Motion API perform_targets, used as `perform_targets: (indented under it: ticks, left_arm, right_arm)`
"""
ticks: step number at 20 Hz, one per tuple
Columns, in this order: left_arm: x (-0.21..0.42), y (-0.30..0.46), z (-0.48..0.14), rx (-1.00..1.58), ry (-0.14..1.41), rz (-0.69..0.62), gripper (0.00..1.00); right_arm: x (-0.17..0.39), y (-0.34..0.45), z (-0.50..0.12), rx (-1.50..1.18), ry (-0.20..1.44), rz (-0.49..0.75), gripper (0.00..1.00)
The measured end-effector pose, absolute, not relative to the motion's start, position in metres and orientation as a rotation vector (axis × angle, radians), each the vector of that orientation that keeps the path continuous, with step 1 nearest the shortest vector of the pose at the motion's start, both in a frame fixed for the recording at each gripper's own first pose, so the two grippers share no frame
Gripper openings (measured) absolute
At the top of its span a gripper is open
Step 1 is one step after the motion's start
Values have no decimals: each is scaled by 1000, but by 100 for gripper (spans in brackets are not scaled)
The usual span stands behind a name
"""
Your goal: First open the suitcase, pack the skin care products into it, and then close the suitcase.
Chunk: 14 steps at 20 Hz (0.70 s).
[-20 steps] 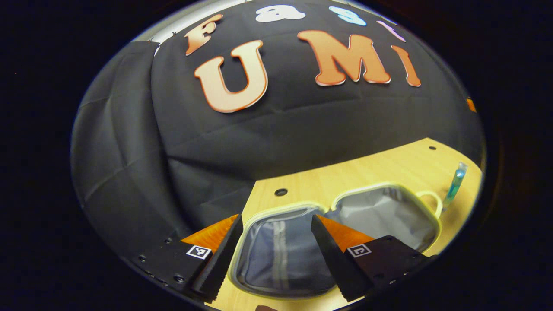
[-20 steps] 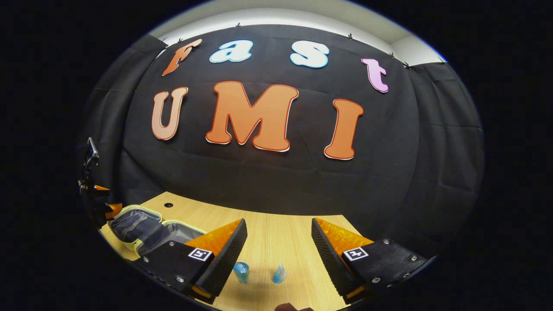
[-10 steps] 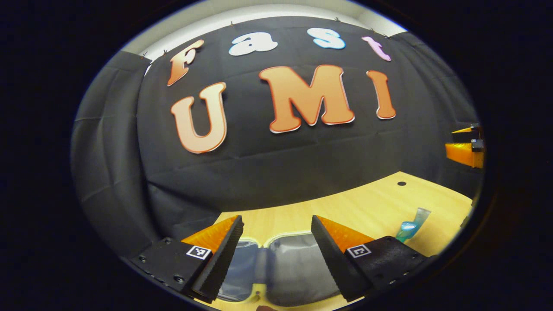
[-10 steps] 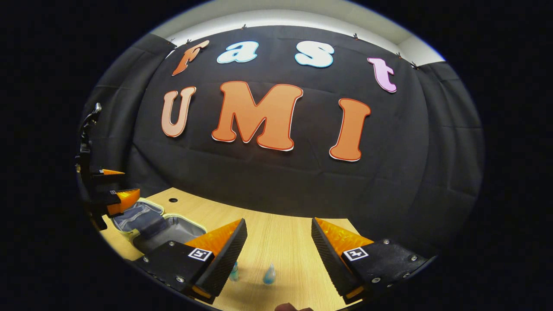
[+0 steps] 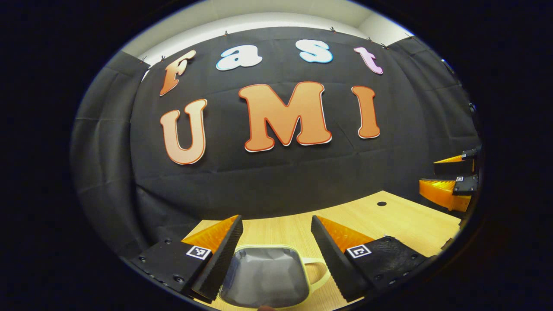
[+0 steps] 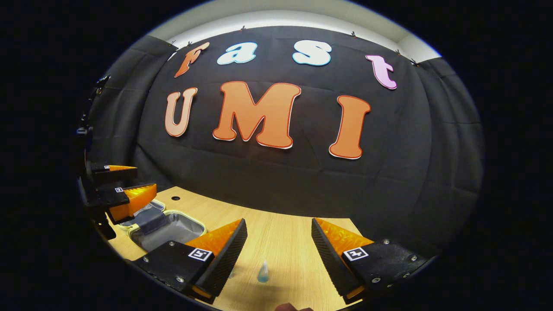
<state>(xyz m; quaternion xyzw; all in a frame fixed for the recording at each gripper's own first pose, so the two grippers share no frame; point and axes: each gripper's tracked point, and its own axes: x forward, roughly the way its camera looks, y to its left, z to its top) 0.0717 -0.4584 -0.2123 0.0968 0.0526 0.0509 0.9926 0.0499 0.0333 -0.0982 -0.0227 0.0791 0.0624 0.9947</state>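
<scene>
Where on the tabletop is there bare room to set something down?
Bare wood runs between the open suitcase and the booth wall, and to the right of the blue tube. It is crowded around the suitcase, where the left claw hovers.

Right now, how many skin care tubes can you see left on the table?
1 for sure: a blue tube on the table between the right gripper's fingers. Another may be hidden behind its left finger.

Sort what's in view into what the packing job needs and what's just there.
For the job:
suitcase, lying open on the table
small blue skin care tube, upright on the table
left gripper, jaws open
right gripper, jaws open

Just there:
wooden table
cable hole
</scene>
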Motion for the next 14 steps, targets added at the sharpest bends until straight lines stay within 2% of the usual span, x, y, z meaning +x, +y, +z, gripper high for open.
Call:
perform_targets:
  ticks: [11,14]
  left_arm:
    - [62,-488,-210,188,98,102,100]
    - [61,-496,-206,184,94,93,98]
  right_arm:
    - [42,30,-100,-22,151,145,94]
    - [40,28,-101,-20,151,147,94]
